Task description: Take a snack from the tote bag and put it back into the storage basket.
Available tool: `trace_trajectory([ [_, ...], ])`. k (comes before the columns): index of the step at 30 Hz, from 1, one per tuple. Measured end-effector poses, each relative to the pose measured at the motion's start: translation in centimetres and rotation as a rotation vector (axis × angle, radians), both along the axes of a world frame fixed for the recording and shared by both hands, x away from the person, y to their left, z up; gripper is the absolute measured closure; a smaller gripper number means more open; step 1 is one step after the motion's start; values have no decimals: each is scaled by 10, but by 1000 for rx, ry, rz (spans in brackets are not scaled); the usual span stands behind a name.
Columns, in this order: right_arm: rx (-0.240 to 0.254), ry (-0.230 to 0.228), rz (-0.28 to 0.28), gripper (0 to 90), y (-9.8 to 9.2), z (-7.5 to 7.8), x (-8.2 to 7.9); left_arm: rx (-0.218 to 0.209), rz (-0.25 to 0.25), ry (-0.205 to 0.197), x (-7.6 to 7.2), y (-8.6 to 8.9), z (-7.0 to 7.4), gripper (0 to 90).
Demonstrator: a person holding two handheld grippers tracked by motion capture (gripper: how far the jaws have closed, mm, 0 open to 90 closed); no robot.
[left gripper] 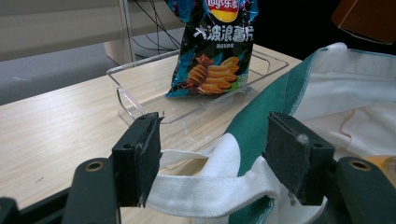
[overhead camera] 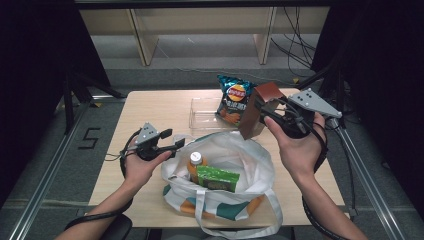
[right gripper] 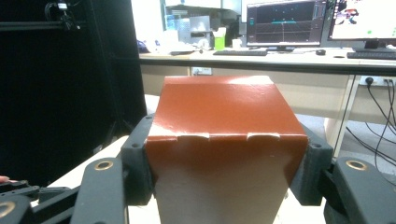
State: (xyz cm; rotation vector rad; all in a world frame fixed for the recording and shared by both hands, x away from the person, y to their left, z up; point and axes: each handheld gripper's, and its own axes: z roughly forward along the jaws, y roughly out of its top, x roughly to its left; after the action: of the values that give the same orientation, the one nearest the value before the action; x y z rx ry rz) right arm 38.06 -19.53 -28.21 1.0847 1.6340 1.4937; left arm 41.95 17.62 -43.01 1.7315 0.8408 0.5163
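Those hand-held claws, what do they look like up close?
Each claw is black plastic, with two flat jaws faced in dark pads and brass-coloured rivets at the joints. The left claw and right claw each carry a grey three-cornered plate on top, and a black cable trails from each along the forearm. The arms are bare, with no sleeves.

Overhead light brightens the table; surroundings stay dark, pictures slightly soft.
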Motion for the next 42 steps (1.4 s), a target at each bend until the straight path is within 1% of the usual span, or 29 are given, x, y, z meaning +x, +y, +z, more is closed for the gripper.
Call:
trace_trajectory([
  [1, 4, 8, -4, 393, 0, 0, 0, 0, 0, 0, 0, 0, 0, 355],
  [2, 0, 3, 0, 393, 0, 0, 2, 0, 0, 0, 0, 0, 0, 356],
  [4, 12, 17, -9, 393, 0, -1, 3, 0, 0, 0, 0, 0, 0, 355],
  [5, 6, 10, -2, 392, -1, 0, 4, 0, 0, 0, 0, 0, 0, 355],
  [8, 12, 11, -14, 393, -1, 0, 6, 1, 0, 0, 0, 0, 0, 355],
  [9, 5, 10, -17, 392, -2, 0, 7, 2, 0, 0, 0, 0, 0, 355],
  [10, 15, 5, -19, 393, -2, 1, 8, 1, 0, 0, 0, 0, 0, 355],
  [13, 19, 12, -23, 392, -3, 1, 9, -6, -3, -4, 1, 0, 0, 355],
  [14, 10, 1, -24, 392, -4, 1, 10, -5, -2, -4, 0, 0, 0, 355],
  [16, 19, 10, -28, 392, -4, 1, 11, -2, 0, -3, 0, 0, 0, 355],
  [19, 1, -1, -29, 392, -6, 1, 14, -4, -3, -6, 1, 0, 0, 355],
  [20, 15, 10, -34, 392, -5, 2, 15, 2, 2, -2, 0, 0, 0, 355],
  [23, 1, -1, -34, 392, -6, 2, 17, 2, 1, -1, 0, 0, 0, 355],
  [24, 14, 14, -42, 392, -5, 2, 17, 1, 1, -2, 0, 0, 0, 355],
  [25, 6, 4, -35, 392, -6, 3, 19, 1, 1, -2, 0, 0, 0, 355],
  [27, 13, 4, -41, 392, -5, 3, 20, 2, 1, -2, 0, 1, 0, 355],
  [28, 2, 6, -40, 392, -6, 3, 21, 2, 2, -2, 0, 1, 0, 355],
  [29, 8, 14, -46, 392, -5, 3, 21, -3, 0, -4, 0, 1, 0, 355],
  [31, 15, 14, -46, 392, -5, 3, 23, -4, -1, -5, 1, 0, 0, 355],
  [32, 1, -3, -48, 392, -6, 3, 25, 3, 2, -2, 0, 1, 0, 355],
  [33, 9, 5, -48, 392, -5, 3, 25, 2, 1, -2, 0, 1, 0, 355],
  [34, 11, 3, -49, 392, -5, 2, 26, 2, 1, -2, 0, 1, 0, 355],
  [35, 3, 6, -51, 392, -5, 2, 26, 2, 1, -2, 0, 1, 0, 355],
  [37, 21, 29, -56, 392, -4, 2, 27, 2, 1, -2, 0, 1, 0, 355],
  [38, 4, 12, -50, 392, -5, 1, 29, 1, 2, -2, 0, 1, 0, 355],
  [39, 4, 13, -51, 392, -4, 1, 30, 2, 1, -2, 0, 1, 0, 355],
  [40, 18, 30, -59, 392, -3, 1, 29, 2, 1, -2, 0, 1, 0, 355],
  [41, -2, 7, -54, 392, -5, 1, 32, 2, 2, -3, 0, 1, 0, 355],
  [42, 11, 22, -55, 392, -4, 1, 32, 2, 2, -2, 0, 1, 0, 355],
])
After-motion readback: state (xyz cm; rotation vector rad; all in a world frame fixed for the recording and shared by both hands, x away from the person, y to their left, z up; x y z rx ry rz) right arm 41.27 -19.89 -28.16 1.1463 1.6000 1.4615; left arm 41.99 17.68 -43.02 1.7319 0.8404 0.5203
